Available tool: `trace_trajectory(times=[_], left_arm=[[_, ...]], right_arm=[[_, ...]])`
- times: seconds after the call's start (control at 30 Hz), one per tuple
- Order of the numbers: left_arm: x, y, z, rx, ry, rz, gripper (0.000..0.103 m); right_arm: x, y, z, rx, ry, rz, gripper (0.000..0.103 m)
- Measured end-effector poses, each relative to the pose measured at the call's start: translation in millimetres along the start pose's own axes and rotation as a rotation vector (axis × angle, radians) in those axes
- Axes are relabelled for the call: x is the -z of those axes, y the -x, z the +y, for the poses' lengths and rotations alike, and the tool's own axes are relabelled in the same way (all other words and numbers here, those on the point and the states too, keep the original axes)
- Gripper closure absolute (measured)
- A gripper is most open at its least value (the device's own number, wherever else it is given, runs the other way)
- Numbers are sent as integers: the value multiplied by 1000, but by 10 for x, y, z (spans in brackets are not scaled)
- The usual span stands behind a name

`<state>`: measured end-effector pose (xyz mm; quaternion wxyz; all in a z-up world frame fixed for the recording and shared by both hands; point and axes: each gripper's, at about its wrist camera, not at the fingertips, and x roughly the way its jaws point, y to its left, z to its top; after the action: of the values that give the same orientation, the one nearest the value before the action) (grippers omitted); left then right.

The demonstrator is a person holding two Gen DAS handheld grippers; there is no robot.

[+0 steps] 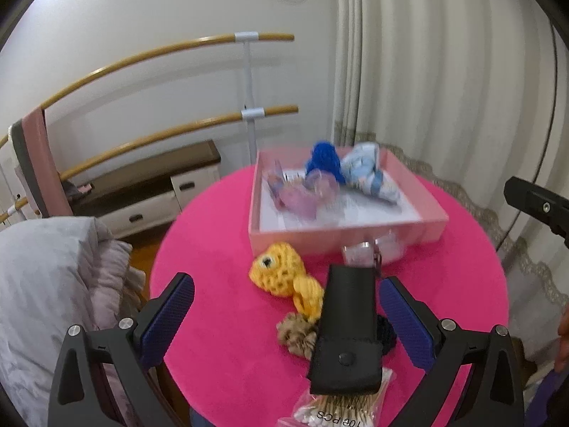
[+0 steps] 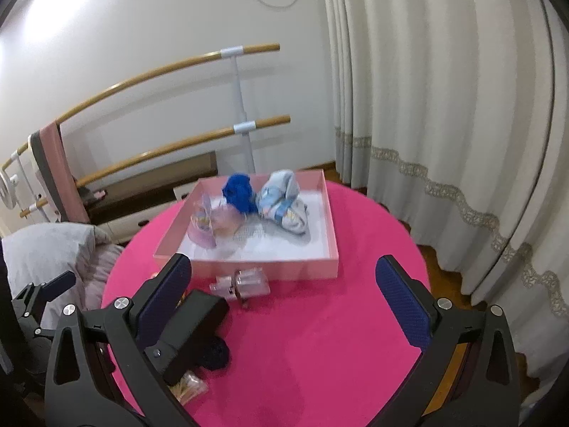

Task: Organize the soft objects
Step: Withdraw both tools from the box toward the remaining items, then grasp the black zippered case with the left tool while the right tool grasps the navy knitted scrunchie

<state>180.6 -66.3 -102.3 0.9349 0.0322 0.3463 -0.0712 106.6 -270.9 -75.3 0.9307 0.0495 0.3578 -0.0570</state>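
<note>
Soft even daylight, fisheye-bowed edges, slight motion blur throughout.

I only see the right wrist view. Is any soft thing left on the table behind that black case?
Observer: Yes, a yellow crochet fish lies on the pink table, outside the pink box.
Operator: Anything else by it?
Observer: A brown scrunchie lies beside its tail, against the black case.
Operator: Is the left gripper holding anything?
Observer: No, the left gripper is open and empty.
</note>
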Motion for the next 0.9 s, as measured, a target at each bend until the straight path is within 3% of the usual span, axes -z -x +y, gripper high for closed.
trace_trajectory(times=[0.37, 0.6, 0.67, 0.7, 0.77, 0.83, 0.9], left_arm=[[67, -627, -170, 58, -13, 149, 0], [65, -965, -254, 59, -57, 206, 3], [82, -1103, -272, 70, -70, 241, 15], [97, -1172, -280, 86, -69, 262, 27], [98, -1225, -255, 116, -58, 272, 32], [79, -1222, -238, 150, -55, 270, 47], [38, -1198, -204, 189, -40, 269, 55]], right_arm=[[427, -500, -162, -4, -21, 157, 0], [479, -637, -327, 1, -49, 192, 0], [486, -671, -332, -3, -49, 199, 0], [490, -689, -330, -4, -49, 204, 0], [494, -715, -328, -6, -49, 210, 0], [498, -738, -324, -7, -46, 214, 0], [500, -762, -319, -8, -45, 218, 0]])
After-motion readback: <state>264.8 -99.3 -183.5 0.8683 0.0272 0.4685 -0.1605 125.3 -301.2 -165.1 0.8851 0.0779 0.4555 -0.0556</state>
